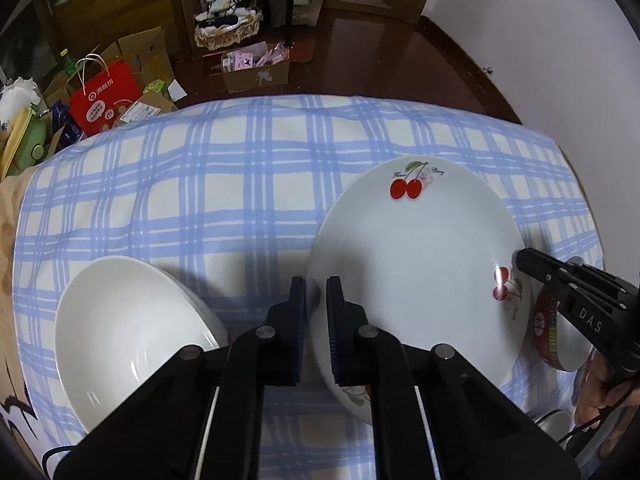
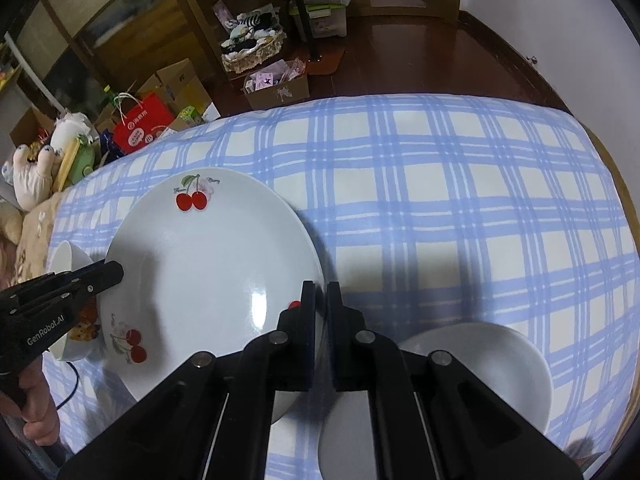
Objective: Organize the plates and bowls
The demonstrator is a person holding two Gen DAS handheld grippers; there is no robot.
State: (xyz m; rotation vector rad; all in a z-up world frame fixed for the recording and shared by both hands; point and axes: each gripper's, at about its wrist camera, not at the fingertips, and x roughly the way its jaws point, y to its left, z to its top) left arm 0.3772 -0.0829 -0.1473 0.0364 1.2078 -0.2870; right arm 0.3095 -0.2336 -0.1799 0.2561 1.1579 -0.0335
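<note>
A white plate with red cherry prints (image 1: 416,256) is held tilted above the blue checked tablecloth (image 1: 224,184). My left gripper (image 1: 316,300) is shut on the plate's left rim. My right gripper (image 2: 321,300) is shut on the plate's right rim (image 2: 208,276). Each gripper shows in the other's view, the right one (image 1: 520,260) and the left one (image 2: 116,272), at opposite edges of the plate. A plain white bowl (image 1: 124,332) sits on the cloth to the left. A bowl with a red patterned outside (image 1: 556,332) stands behind the plate at the right.
A white dish (image 2: 476,380) lies on the cloth under my right gripper. A small patterned bowl (image 2: 72,300) stands at the left behind the plate. Beyond the table's far edge are cardboard boxes (image 1: 256,68), a red bag (image 1: 104,96) and wooden furniture.
</note>
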